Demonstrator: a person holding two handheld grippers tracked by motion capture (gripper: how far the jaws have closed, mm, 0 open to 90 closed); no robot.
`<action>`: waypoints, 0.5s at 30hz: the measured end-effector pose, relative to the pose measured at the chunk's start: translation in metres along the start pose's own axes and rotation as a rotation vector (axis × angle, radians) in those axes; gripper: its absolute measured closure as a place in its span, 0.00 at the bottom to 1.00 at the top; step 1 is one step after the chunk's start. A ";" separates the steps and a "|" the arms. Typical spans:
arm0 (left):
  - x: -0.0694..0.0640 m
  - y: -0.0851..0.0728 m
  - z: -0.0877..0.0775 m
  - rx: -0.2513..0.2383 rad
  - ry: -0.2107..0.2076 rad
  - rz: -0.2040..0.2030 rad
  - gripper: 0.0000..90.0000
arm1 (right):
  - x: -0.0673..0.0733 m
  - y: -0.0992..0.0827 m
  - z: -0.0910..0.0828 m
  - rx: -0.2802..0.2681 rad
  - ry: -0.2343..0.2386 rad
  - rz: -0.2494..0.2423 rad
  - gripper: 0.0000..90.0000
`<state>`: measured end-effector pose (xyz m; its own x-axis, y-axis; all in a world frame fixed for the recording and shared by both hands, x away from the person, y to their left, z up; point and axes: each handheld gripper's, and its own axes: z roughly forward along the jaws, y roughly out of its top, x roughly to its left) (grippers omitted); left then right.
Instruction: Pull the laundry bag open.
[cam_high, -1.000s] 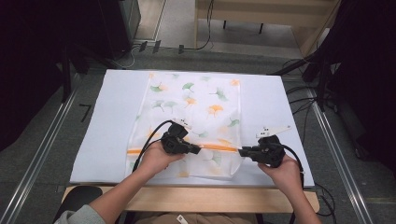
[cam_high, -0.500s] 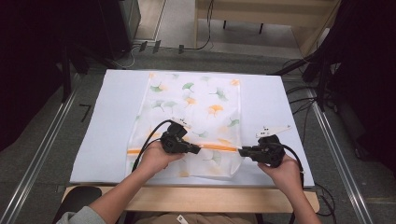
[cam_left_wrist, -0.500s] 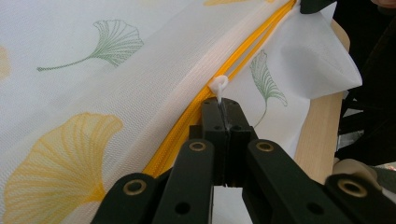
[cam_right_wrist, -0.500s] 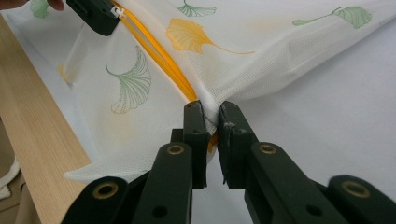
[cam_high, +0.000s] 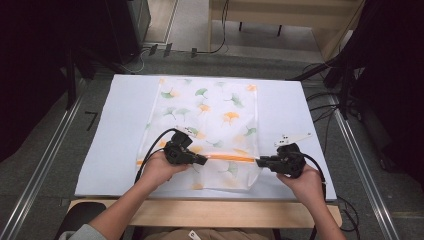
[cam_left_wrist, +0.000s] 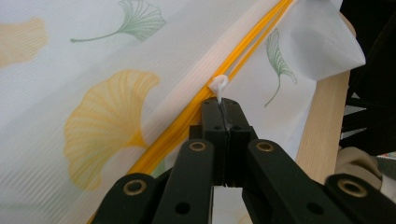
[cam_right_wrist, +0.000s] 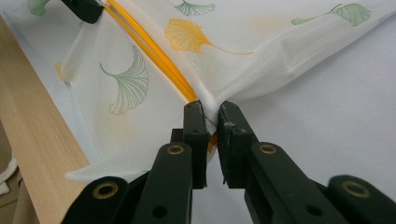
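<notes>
While the mesh laundry bag lay flat on the table, left tongs were clamped on the white zipper pull and right tongs pinched the bag's edge at the zip end — light, floppy, snag-prone mesh, best held at the pull and seam.

We can read one sign: a dark "7" marked on the grey floor, just left of the white table cover in the high view. The mesh bag carries printed ginkgo leaves in green and orange, with no lettering we can make out.
</notes>
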<state>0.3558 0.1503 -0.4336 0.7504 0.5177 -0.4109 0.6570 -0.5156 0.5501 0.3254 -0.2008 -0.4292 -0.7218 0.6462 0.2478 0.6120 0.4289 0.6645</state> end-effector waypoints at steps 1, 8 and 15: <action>0.001 -0.001 -0.002 0.000 0.005 -0.004 1.00 | 0.000 0.000 0.000 0.001 0.003 0.003 0.94; 0.008 -0.007 -0.008 -0.003 0.002 -0.037 1.00 | -0.003 0.002 0.001 0.004 0.005 0.004 0.94; 0.009 -0.007 -0.009 -0.007 0.000 -0.037 1.00 | -0.002 0.002 0.001 0.002 0.004 0.001 0.94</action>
<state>0.3575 0.1648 -0.4347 0.7254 0.5364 -0.4314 0.6840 -0.4914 0.5392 0.3285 -0.2006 -0.4286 -0.7225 0.6441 0.2512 0.6133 0.4294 0.6629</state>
